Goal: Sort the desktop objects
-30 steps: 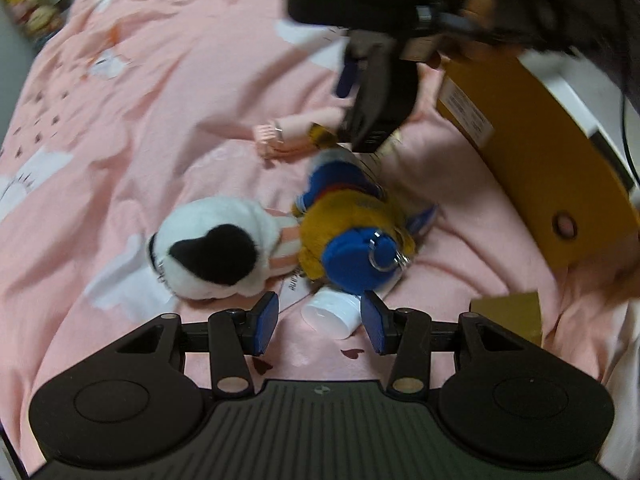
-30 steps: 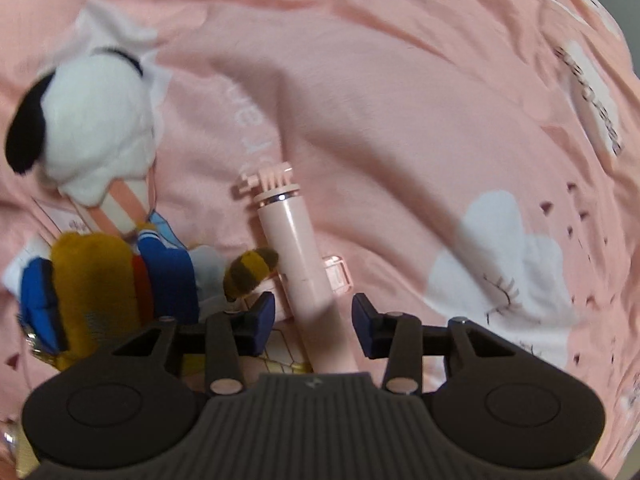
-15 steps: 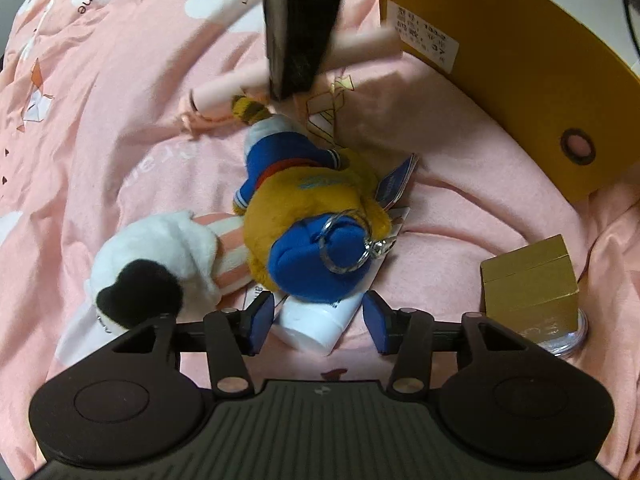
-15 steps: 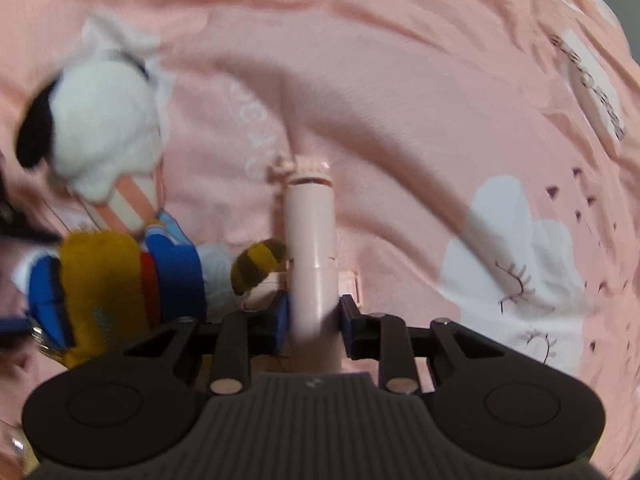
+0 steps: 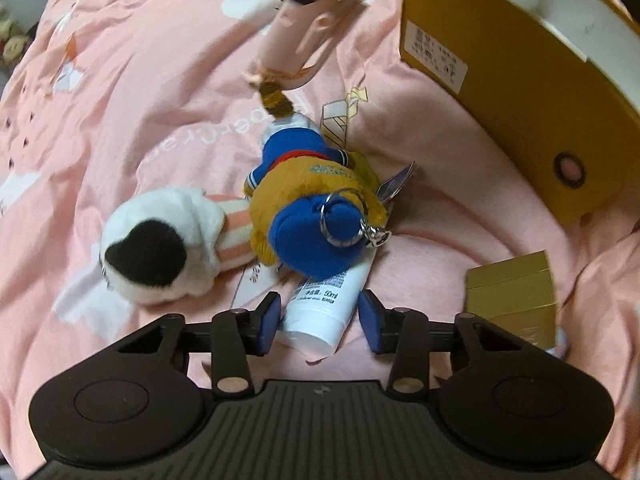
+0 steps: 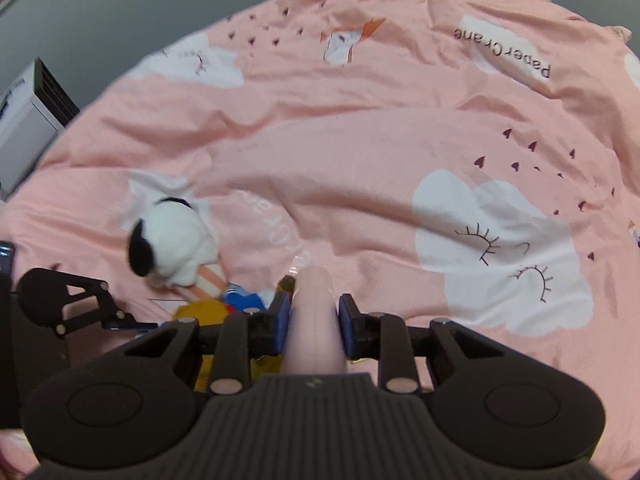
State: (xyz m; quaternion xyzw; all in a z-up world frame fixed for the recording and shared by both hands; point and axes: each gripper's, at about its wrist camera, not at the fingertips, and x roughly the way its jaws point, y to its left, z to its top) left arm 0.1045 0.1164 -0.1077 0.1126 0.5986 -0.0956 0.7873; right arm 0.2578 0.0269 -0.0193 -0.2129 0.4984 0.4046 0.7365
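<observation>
Your right gripper [image 6: 313,322] clamps a stiff, smooth pink stick [image 6: 314,320] mid-shaft, lifted over the pink sheet [image 6: 360,140]. Your left gripper [image 5: 318,322] gapes around a white tube [image 5: 326,308], likely light, squashy; grip near its cap.

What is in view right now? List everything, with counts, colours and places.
Selfie stick: one, pale pink, held in the right gripper above the toys.
Dog plush: one, white and black, lying on the sheet.
Duck plush: one, yellow and blue with a keyring, beside the dog plush.
Tube: one, white, partly under the duck plush.
Gold box: one, small, right of the tube.
Yellow box: one, large, open, far right.
Sheet: one, pink.
Left gripper: open around the tube.
Right gripper: shut.
</observation>
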